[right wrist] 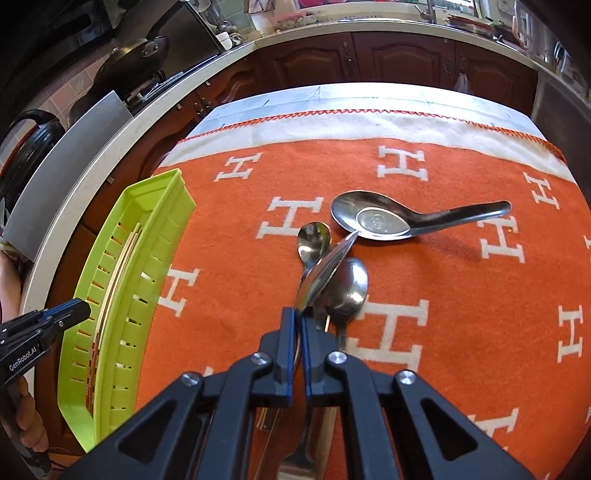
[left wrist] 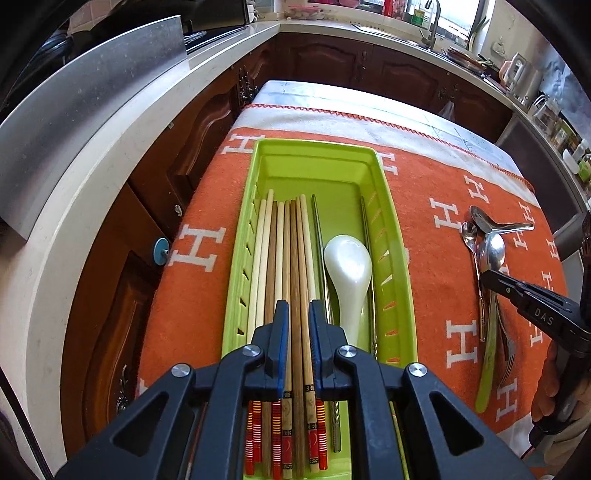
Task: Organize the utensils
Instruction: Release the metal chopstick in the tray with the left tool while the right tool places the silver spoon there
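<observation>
Lettering first: "GenRobot.AI" on the left gripper (right wrist: pixel 79 309) at lower left, "DAS" on the right gripper (left wrist: pixel 487 275), white H's across the orange blanket (right wrist: pixel 461 295). Left gripper tilts steeply down over the green tray (left wrist: pixel 397 266), clenched on two wooden chopsticks (left wrist: pixel 298 280). Right gripper, angled down at centre, pinches a tilted steel spoon (right wrist: pixel 325 271) among loose cutlery.

Kitchen in daylight

Daylight is coming through the window (left wrist: pixel 458 18); dark wooden cabinets (left wrist: pixel 332 62) are running beneath a pale countertop (left wrist: pixel 122 122).
</observation>
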A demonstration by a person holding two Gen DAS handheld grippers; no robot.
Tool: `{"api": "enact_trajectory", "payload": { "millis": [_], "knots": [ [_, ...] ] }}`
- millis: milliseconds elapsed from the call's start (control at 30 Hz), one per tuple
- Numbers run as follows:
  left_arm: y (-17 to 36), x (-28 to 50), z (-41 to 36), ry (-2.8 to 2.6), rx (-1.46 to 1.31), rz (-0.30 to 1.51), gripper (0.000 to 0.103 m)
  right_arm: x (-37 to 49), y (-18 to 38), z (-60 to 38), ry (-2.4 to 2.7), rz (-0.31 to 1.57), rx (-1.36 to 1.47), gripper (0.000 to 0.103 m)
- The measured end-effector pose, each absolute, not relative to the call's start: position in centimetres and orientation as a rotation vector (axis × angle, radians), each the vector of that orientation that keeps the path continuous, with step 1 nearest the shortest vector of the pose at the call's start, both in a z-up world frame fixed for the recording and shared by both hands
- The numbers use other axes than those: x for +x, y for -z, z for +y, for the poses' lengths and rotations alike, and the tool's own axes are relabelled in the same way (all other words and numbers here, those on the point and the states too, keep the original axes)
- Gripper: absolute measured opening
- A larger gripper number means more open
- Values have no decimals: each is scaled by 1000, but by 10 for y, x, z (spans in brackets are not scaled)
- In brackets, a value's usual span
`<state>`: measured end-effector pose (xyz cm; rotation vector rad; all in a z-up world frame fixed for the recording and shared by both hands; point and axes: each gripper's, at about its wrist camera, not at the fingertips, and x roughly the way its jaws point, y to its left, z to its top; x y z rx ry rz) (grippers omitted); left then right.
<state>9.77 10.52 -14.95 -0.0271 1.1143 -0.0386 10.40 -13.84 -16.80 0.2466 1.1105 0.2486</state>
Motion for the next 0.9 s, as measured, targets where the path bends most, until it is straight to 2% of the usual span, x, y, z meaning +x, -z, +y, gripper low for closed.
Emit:
{"api": "enact_trajectory", "payload": {
  "millis": [167,400,433,533,567,700,767,900],
  "knots": [
    [141,93,113,27,-44,1093,17,91,149,-134,-303,1095,287,2],
    [128,87,125,-12,-62,1053,23,80,95,-107,-480,1005,320,2],
    [126,85,126,-19,-62,1049,27,80,88,-103,-501,995,323,2],
    [120,80,132,-57,-67,1022,48,83,65,-84,-597,969,340,2],
    [119,79,135,-66,-71,1014,50,86,60,-76,-623,967,338,2],
    [118,73,144,-94,-84,1008,53,93,55,-39,-668,967,257,2],
    [120,71,149,-113,-88,1010,58,97,62,-22,-669,983,219,2],
    [122,67,160,-138,-103,1014,58,104,83,6,-643,1023,116,2]
  ]
}}
